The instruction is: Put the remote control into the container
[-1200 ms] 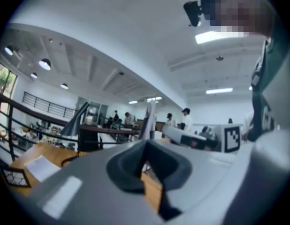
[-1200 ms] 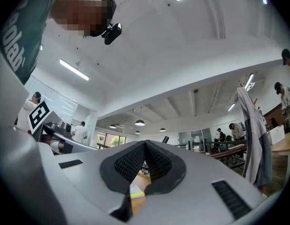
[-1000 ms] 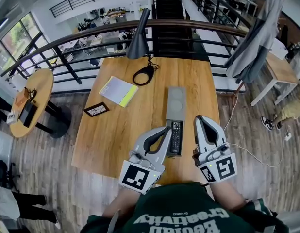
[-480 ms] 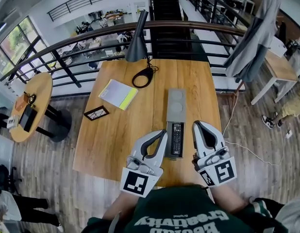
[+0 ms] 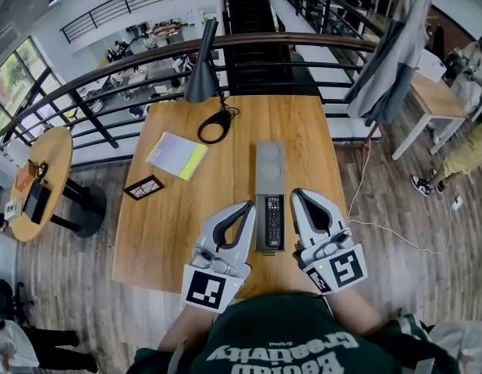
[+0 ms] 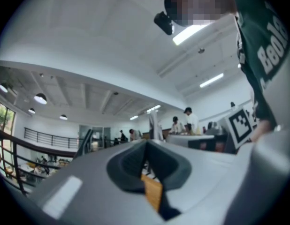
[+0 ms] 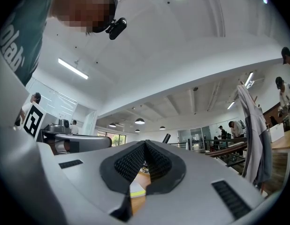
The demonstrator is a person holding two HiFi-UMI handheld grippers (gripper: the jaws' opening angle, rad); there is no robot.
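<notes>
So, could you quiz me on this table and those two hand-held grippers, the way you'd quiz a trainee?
1. True or false: the left gripper is clamped on the remote control.
2. Where does the remote control lie? A) on the yellow notebook; B) in the grey container, between the two grippers; C) under the lamp.
3. Fill in: the jaws of the right gripper are ____ (open or shut).

Key: 1 false, its jaws are shut on nothing. 2 B. 3 shut.
</notes>
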